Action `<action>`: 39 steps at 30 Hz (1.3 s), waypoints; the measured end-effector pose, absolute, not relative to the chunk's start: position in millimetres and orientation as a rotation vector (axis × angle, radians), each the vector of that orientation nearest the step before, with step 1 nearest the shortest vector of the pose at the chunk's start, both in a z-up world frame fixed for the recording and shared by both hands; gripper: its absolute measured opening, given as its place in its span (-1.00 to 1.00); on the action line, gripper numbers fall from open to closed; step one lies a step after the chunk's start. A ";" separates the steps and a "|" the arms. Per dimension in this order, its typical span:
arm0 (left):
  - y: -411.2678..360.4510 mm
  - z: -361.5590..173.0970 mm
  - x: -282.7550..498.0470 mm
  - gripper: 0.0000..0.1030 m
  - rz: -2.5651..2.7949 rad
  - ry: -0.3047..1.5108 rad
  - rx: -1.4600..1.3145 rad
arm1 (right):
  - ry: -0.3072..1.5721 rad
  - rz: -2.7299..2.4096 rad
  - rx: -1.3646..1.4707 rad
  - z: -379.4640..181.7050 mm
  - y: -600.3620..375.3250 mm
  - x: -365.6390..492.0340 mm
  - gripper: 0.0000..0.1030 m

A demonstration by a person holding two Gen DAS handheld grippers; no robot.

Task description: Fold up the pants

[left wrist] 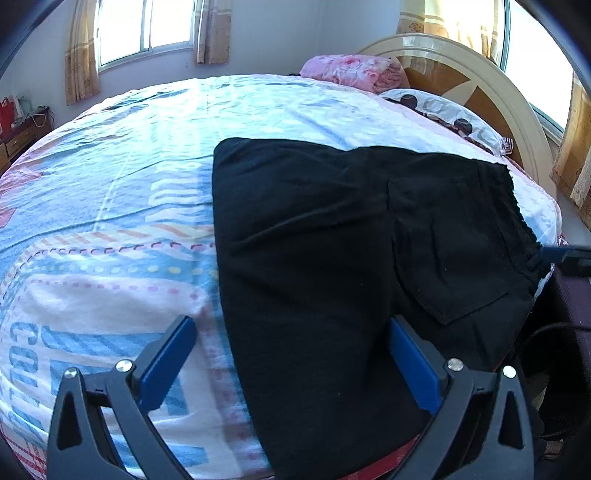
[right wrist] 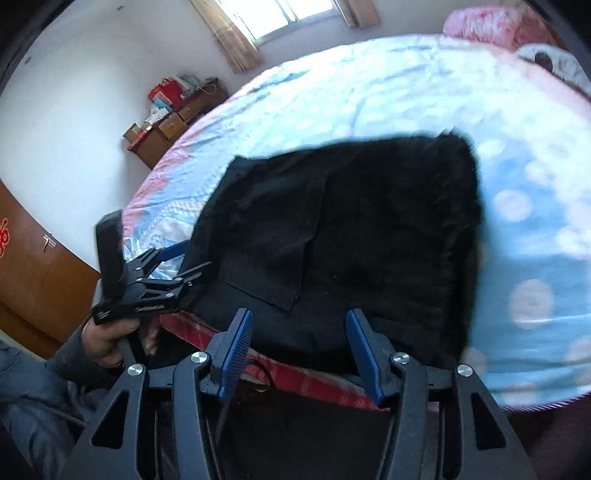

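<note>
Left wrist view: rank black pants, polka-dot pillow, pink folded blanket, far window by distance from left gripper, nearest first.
From the left gripper:
1. black pants, directly ahead, partly between the open fingers.
2. polka-dot pillow, upper right by the headboard.
3. pink folded blanket, just beyond the pillow.
4. far window, on the back wall, upper left.

bed (left wrist: 129, 155) | pink quilt (left wrist: 351, 72) | pillow (left wrist: 443, 114) | headboard (left wrist: 480, 85) | window (left wrist: 144, 26) | dresser (right wrist: 166, 129)

A home bedroom: a wide bed with a blue-and-pink printed cotton sheet (left wrist: 129, 155), a curved cream wooden headboard (left wrist: 480, 74) at two o'clock, a beige-curtained window (left wrist: 144, 29) at eleven.
</note>
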State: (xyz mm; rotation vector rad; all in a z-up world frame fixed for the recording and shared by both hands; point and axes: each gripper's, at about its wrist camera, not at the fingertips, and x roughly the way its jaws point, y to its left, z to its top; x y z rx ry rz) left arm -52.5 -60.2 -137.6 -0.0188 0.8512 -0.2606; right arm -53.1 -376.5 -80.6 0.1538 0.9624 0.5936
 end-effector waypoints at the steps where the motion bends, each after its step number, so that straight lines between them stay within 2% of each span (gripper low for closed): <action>1: -58.8 -135.8 -51.7 1.00 -0.266 0.848 -0.026 | 0.939 0.571 0.160 -75.0 -384.1 -53.3 0.06; 4: -50.8 -129.9 -46.1 1.00 -0.294 0.855 -0.070 | 0.906 0.524 0.218 -72.5 -407.7 -51.4 0.12; 6: -43.8 -123.1 -41.4 1.00 -0.298 0.842 -0.086 | 0.899 0.453 0.257 -75.4 -425.9 -45.3 0.25; 15: -44.0 -120.2 -11.4 1.00 -0.364 0.861 -0.096 | 0.922 0.374 0.355 -92.7 -462.1 -14.0 0.26; 33: -49.1 -126.7 8.2 1.00 -0.407 0.919 -0.065 | 0.913 0.523 0.398 -112.8 -437.3 18.1 0.27; 39: -56.9 -125.8 10.5 1.00 -0.391 0.902 -0.031 | 0.896 0.535 0.316 -113.6 -413.2 18.2 0.28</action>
